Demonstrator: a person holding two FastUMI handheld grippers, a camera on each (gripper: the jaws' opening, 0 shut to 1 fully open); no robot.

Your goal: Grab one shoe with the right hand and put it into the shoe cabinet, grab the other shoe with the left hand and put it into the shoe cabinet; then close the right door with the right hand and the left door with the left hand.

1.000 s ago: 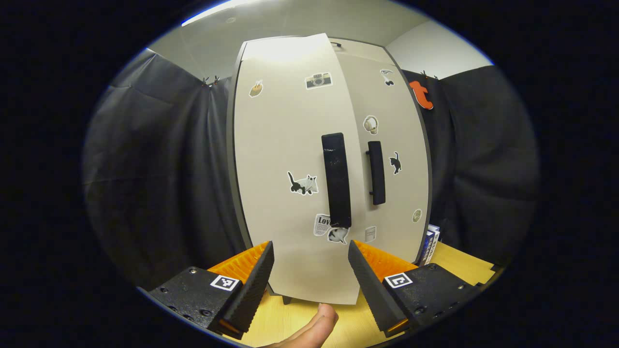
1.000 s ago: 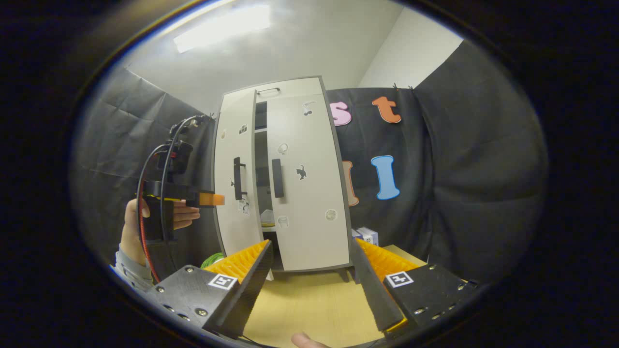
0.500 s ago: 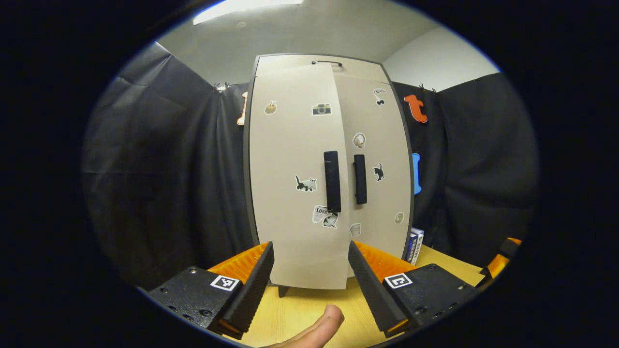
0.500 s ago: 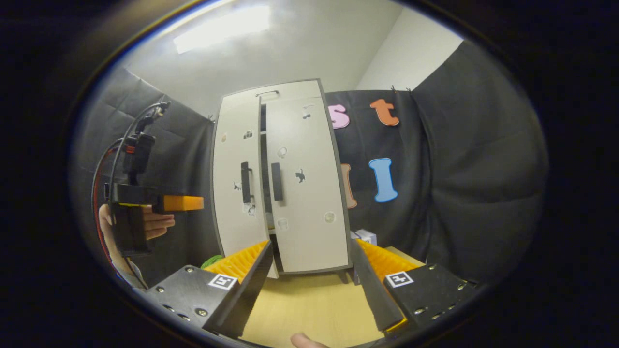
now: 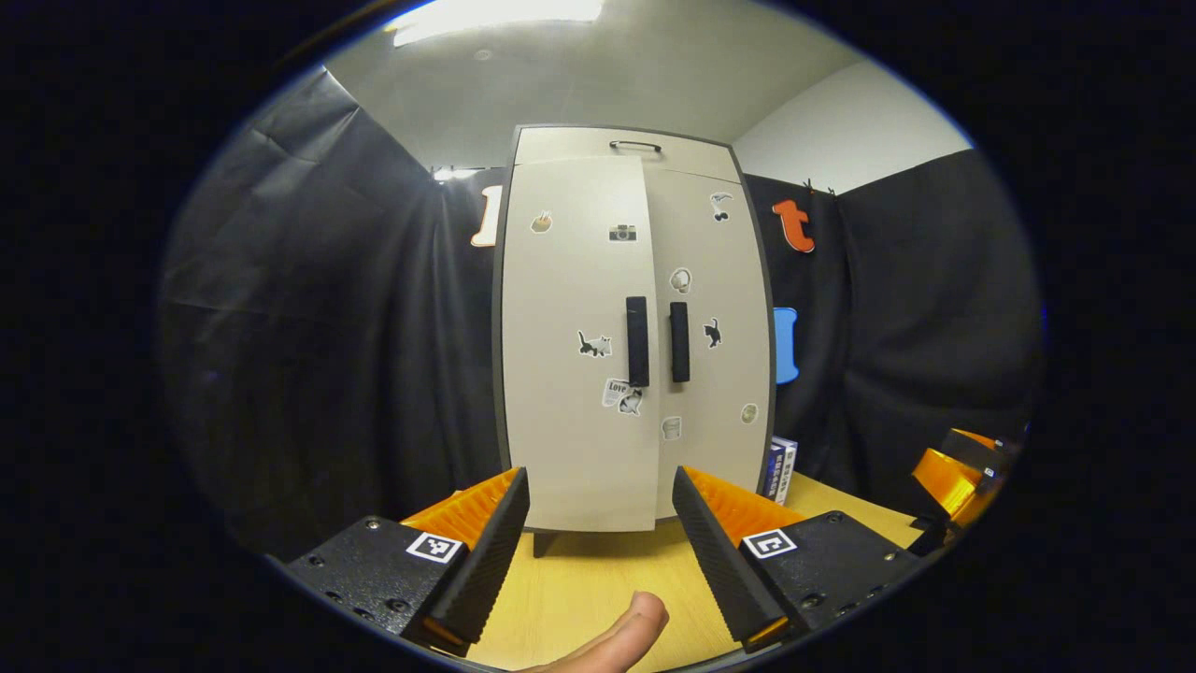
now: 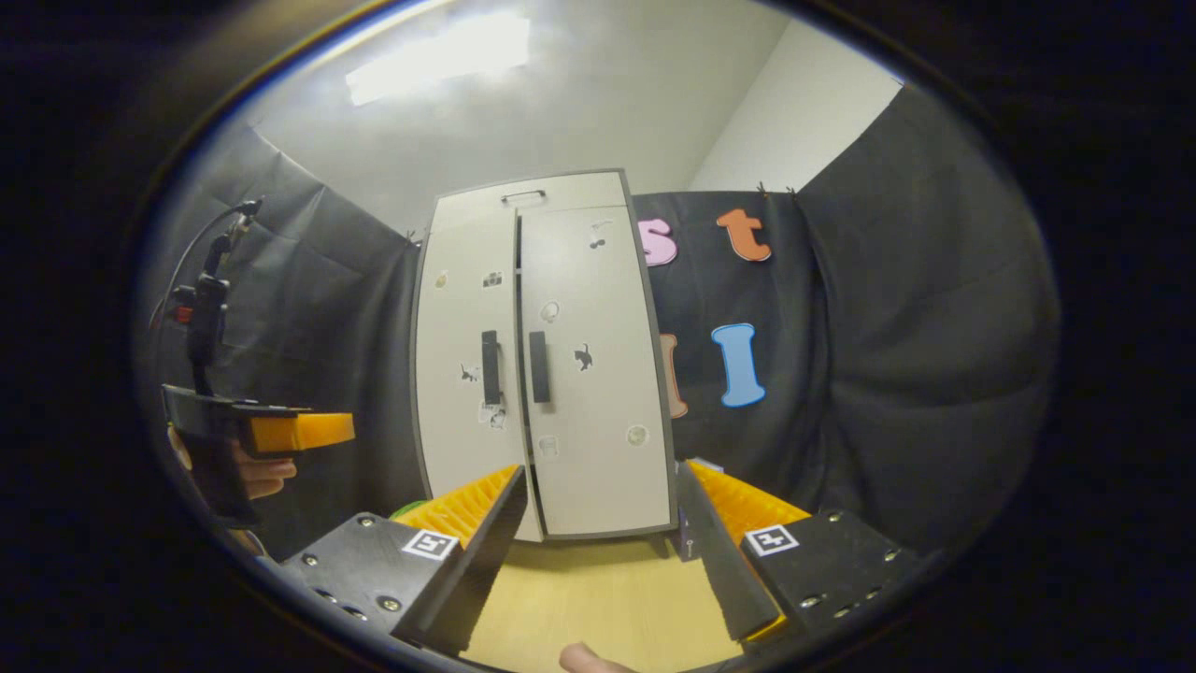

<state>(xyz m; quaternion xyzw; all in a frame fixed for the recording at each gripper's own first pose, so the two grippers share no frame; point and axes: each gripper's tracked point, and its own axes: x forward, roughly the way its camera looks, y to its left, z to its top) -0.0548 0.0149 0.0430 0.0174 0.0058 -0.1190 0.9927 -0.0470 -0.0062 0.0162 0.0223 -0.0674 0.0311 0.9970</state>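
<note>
Whereas the left door [image 5: 575,346] stood swung out toward the camera a second ago, with a dark gap between the two door edges in the right gripper view, it now lies flush with the right door [image 5: 710,336], and the two black handles sit side by side at the centre of the left gripper view. The shoe cabinet [image 6: 547,360] thus reads as closed; in the right gripper view only a thin dark seam divides the doors. The shoes are hidden, presumably inside behind the doors.

The left gripper [image 5: 598,551], at the bottom of its own view, has drawn back over the last second: the cabinet appears smaller and more of the wooden table [image 5: 579,584] shows beneath it. Its fingers are spread wide and hold nothing. From the right gripper view the same tool appears at the left edge of the frame, well apart from the cabinet, held by a hand [image 6: 257,472].

The right gripper [image 6: 598,551], likewise at the bottom of its view, has its fingers wide apart and empty, well short of the cabinet. A small box [image 5: 780,467] stands just beside the cabinet's lower right corner.

With both doors shut, the task appears complete; only withdrawal remains.
</note>
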